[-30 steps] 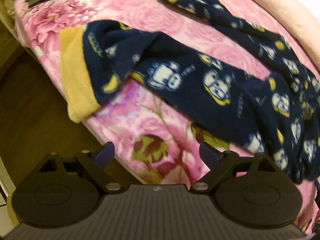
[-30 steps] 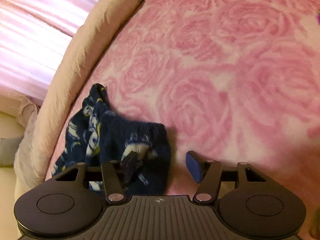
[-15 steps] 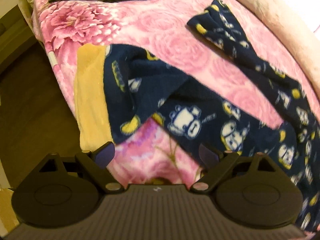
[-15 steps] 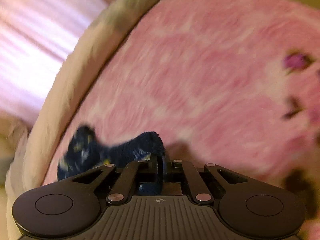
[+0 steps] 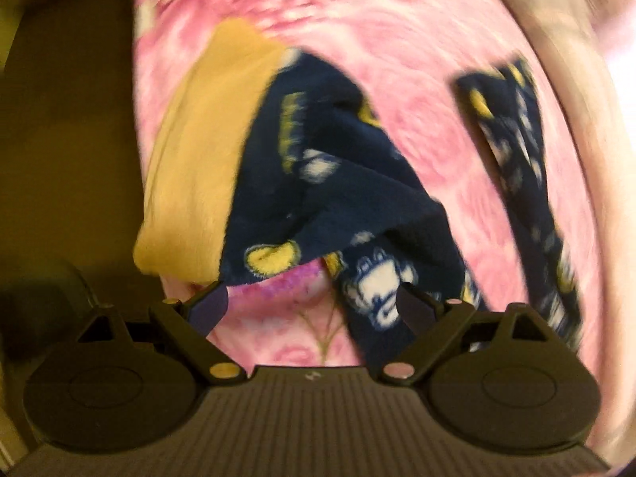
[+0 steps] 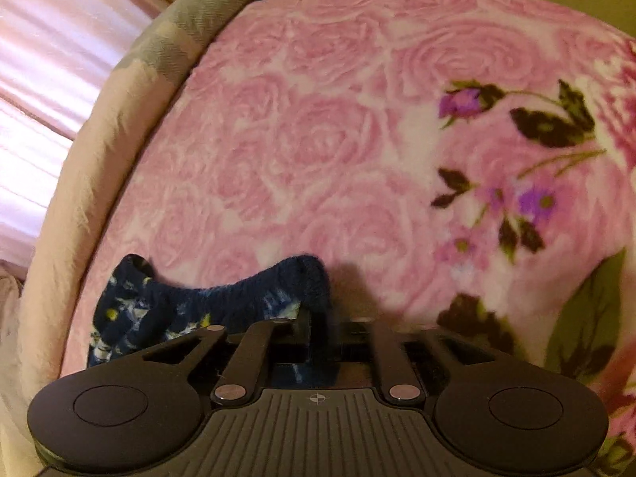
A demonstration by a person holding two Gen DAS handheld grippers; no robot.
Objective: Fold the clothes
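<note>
The navy pajama pants [image 5: 338, 183] with a yellow cuff [image 5: 190, 167] lie spread and crumpled on the pink rose blanket [image 6: 318, 139]. No fold looks done yet. The left gripper [image 5: 310, 306] hangs wide apart above one leg, holding nothing. The right gripper [image 6: 322, 330] is pinched on the pants' edge, though its jaws are opening.

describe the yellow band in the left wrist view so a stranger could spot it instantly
Start from the pink rose-print blanket covering the bed. At its left edge, beside the dark floor, lies a navy cartoon-print garment. The yellow band is its plain end strip, the only unpatterned yellow patch there.
</note>
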